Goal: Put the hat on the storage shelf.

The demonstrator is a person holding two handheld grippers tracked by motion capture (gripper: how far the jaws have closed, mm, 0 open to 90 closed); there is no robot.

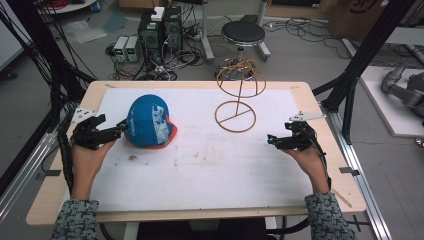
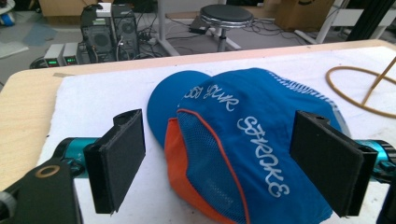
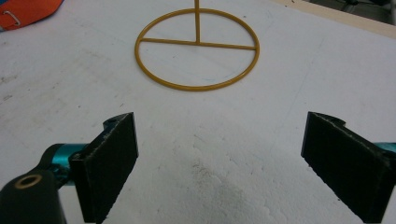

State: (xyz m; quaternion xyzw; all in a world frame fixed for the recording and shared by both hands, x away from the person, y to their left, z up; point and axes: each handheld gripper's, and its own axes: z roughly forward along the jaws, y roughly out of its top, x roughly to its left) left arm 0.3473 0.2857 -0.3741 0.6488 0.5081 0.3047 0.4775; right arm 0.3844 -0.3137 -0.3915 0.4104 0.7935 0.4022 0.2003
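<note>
Blue cap (image 1: 148, 121) by the left gripper (image 1: 121, 128), wire stand (image 1: 239, 92) beyond, right gripper (image 1: 272, 139) apart.

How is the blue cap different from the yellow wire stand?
The blue cap is soft cloth with white writing and orange trim; the wire stand is bare thin rods you can see through. The cap lies low by the left gripper; the stand rises upright, nearer the right gripper. Both sit on the white mat.

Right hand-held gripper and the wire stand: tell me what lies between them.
Nothing: between the right hand-held gripper and the wire stand is bare white mat, scuffed and smudged, as the right gripper view shows.
</note>
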